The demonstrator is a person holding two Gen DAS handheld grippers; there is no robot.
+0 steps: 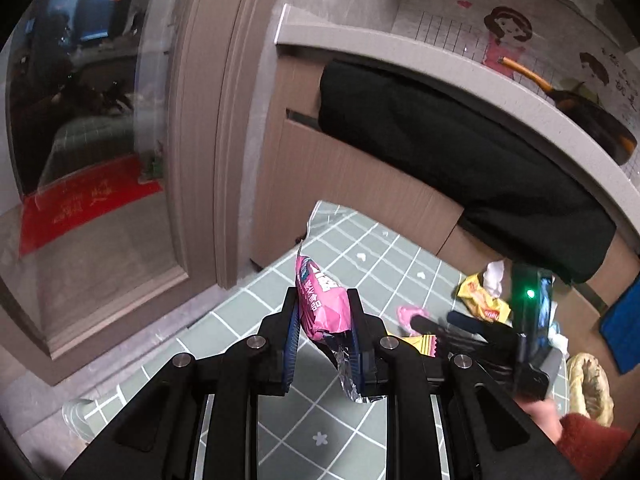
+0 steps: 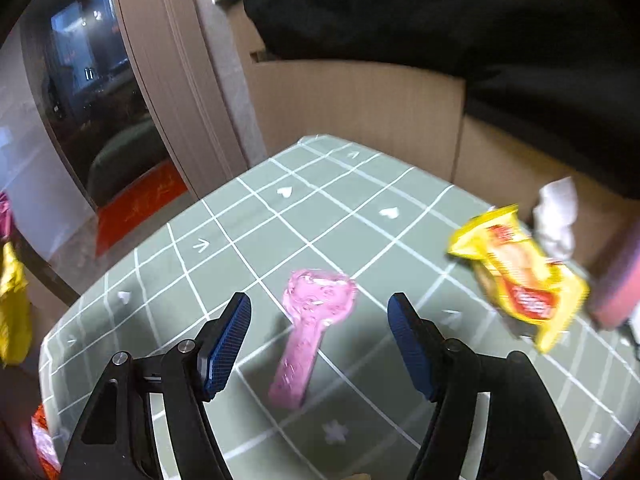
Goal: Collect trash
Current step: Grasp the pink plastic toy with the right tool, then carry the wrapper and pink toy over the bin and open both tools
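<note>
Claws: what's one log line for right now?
left claw: shut on pink bag | right claw: open above pink wrapper | yellow wrapper: on table

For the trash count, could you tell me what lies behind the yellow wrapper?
Behind the yellow wrapper sits a crumpled white tissue; its lower part is hidden by the wrapper.

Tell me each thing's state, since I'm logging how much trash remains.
left gripper: shut on the pink snack wrapper
pink snack wrapper: crumpled, lifted off the tablecloth
right gripper: open, above the pink spoon-shaped wrapper
pink spoon-shaped wrapper: flat on the tablecloth, not gripped
yellow wrapper: crumpled, on the tablecloth
white tissue: crumpled, behind it
</note>
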